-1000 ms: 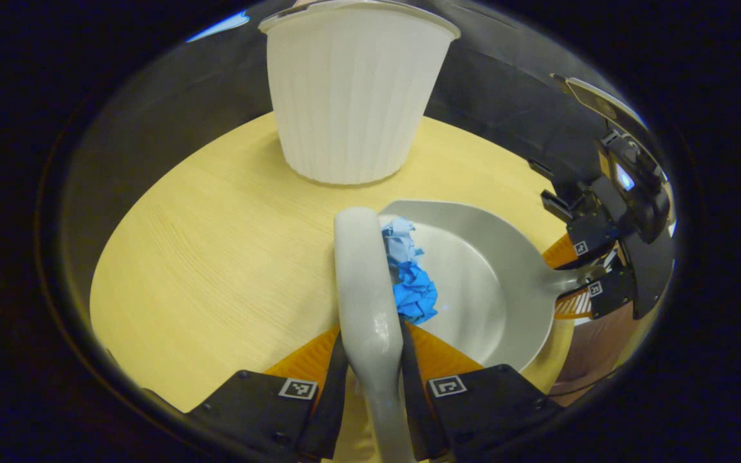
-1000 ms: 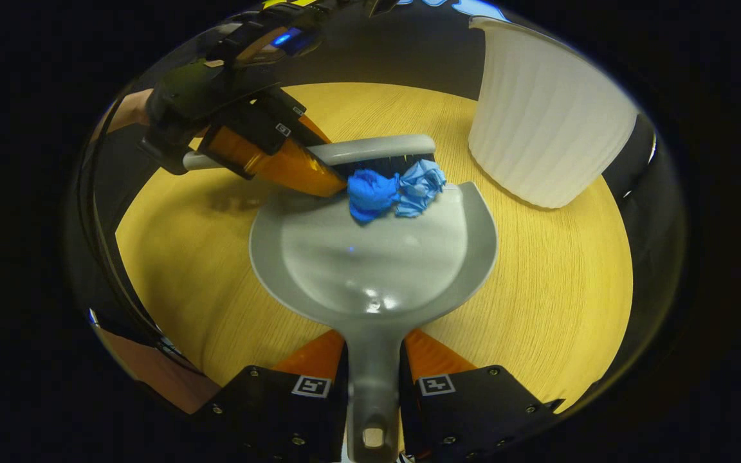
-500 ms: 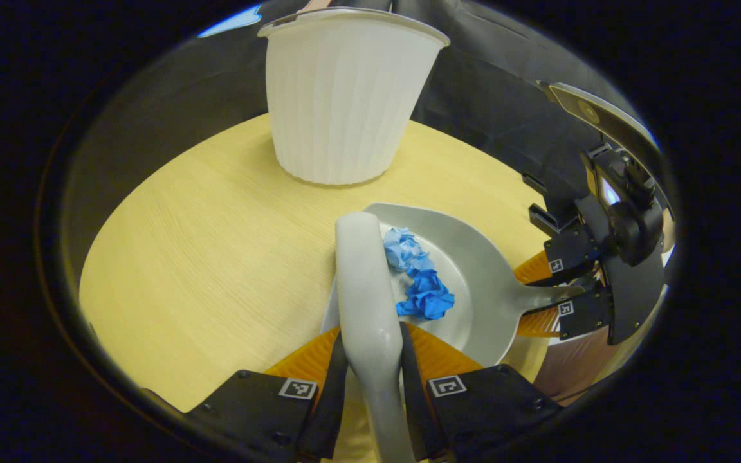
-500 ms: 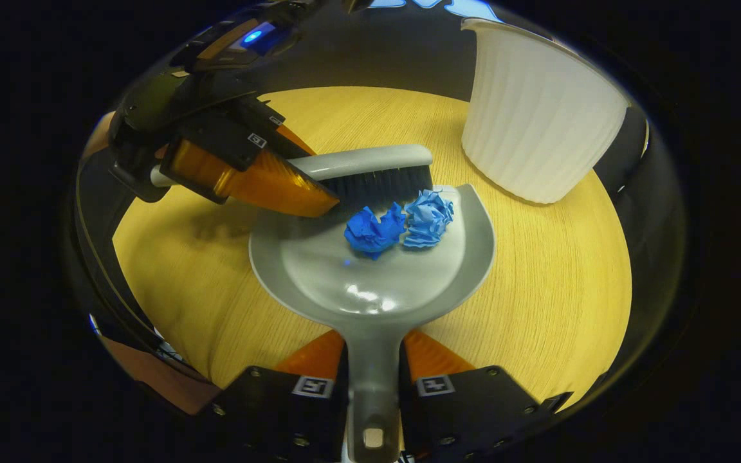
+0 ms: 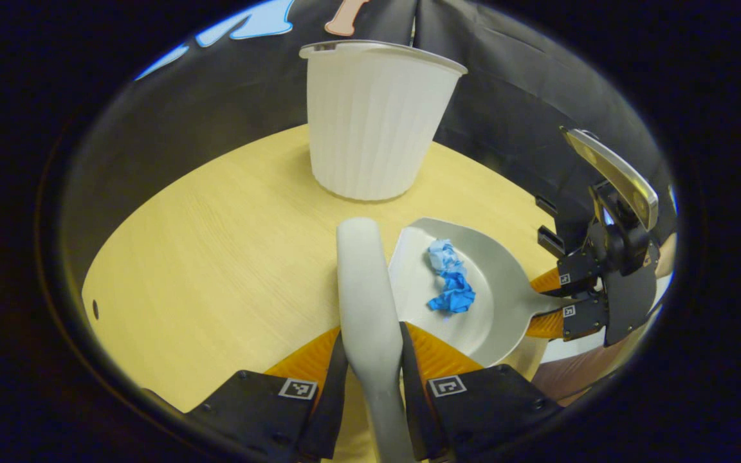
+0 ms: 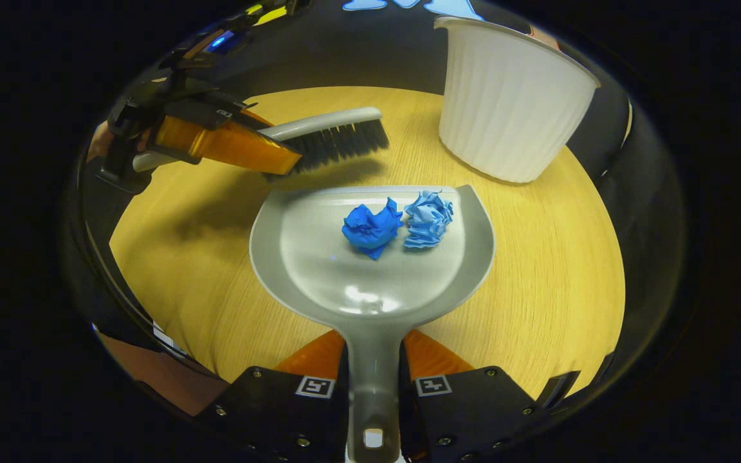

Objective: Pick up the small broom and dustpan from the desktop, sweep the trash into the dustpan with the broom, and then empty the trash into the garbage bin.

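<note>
Blue paper wads [image 6: 397, 222] lie in dustpan [image 6: 319, 257], apparently ahead of right gripper [image 6: 374, 370].

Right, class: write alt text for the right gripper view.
The right gripper holds a grey dustpan carrying two crumpled blue paper balls over a wooden table. Beyond, the left gripper lifts a broom; a white ribbed bin stands far right.

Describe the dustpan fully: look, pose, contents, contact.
The dustpan is grey, smooth and glossy, plastic-looking, with a rounded scoop, raised rim and straight handle. The right gripper clamps that handle. Two crumpled blue paper balls lie inside near the front lip. It sits low over the wooden desktop.
</note>
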{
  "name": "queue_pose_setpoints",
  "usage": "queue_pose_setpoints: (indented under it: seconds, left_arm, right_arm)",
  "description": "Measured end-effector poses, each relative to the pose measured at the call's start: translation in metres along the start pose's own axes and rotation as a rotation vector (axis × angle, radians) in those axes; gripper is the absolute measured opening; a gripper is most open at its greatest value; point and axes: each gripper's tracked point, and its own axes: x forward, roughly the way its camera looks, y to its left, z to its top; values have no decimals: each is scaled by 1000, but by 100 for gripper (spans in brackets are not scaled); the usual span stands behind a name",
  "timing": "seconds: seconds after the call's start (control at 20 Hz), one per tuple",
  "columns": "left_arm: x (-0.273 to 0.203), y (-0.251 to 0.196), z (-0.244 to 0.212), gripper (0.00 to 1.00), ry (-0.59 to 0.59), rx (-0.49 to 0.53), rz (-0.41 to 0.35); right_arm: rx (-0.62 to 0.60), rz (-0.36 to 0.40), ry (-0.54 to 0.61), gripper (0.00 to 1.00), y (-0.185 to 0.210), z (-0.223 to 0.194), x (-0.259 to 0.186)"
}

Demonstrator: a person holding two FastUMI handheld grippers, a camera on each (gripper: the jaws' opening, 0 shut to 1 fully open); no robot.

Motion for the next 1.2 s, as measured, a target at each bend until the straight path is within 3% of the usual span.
queue_pose_setpoints:
  seconds: [0.5,0.65,1.15,1.2]
  left_arm:
    - [-36,14,-15,51,-41,-73,60]
    - [-40,19,-19,51,-46,-98,77]
    - [-47,33,-30,46,-71,-153,110]
    - [-48,33,-30,51,-75,-151,115]
  right_arm:
    - [100,-79,-1,31,-32,-6,-38]
    - [86,-102,-18,31,-46,0,-69]
    - [142,-92,-86,31,-80,84,-181]
    - [155,-80,-95,31,-82,94,-186]
